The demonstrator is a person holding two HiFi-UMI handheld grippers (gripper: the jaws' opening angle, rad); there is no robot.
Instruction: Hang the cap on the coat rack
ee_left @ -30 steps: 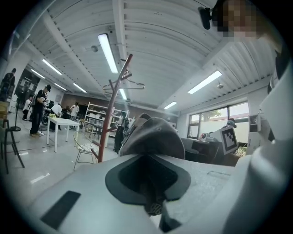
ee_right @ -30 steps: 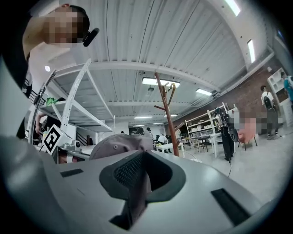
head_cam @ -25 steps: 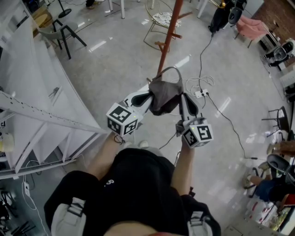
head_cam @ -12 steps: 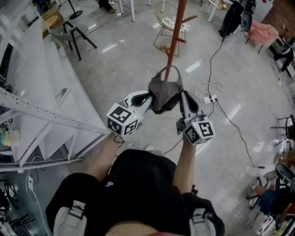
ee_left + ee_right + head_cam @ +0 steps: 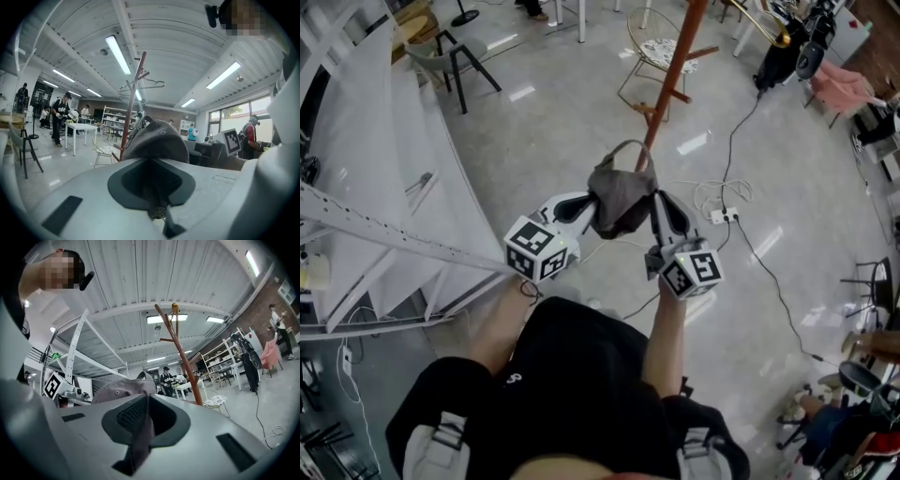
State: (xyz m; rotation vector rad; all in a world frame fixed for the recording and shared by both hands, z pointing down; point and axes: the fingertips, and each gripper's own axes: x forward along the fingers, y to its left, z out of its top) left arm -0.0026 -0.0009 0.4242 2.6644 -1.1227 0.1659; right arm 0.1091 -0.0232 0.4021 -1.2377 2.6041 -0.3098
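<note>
The person stands on the grey floor with both arms stretched forward, a dark grey cap (image 5: 619,197) slung between the two tools. The left gripper (image 5: 589,204) has its jaws pressed together on the cap's left edge; in its own view a fold of fabric runs down into the narrow slot between them, with the crown of the cap (image 5: 154,140) bulging just beyond. The right gripper (image 5: 657,204) is likewise nearly closed, pinching a strip of the cap (image 5: 123,389) that hangs down through its jaws. The cap's strap loop arches up on the far side, close to the reddish-brown coat rack (image 5: 673,75), but the cap is on none of its pegs. The rack rises just beyond the grippers. A white shelving frame (image 5: 375,197) fills the left, and a power strip (image 5: 719,216) with cables lies on the floor to the right.
</note>
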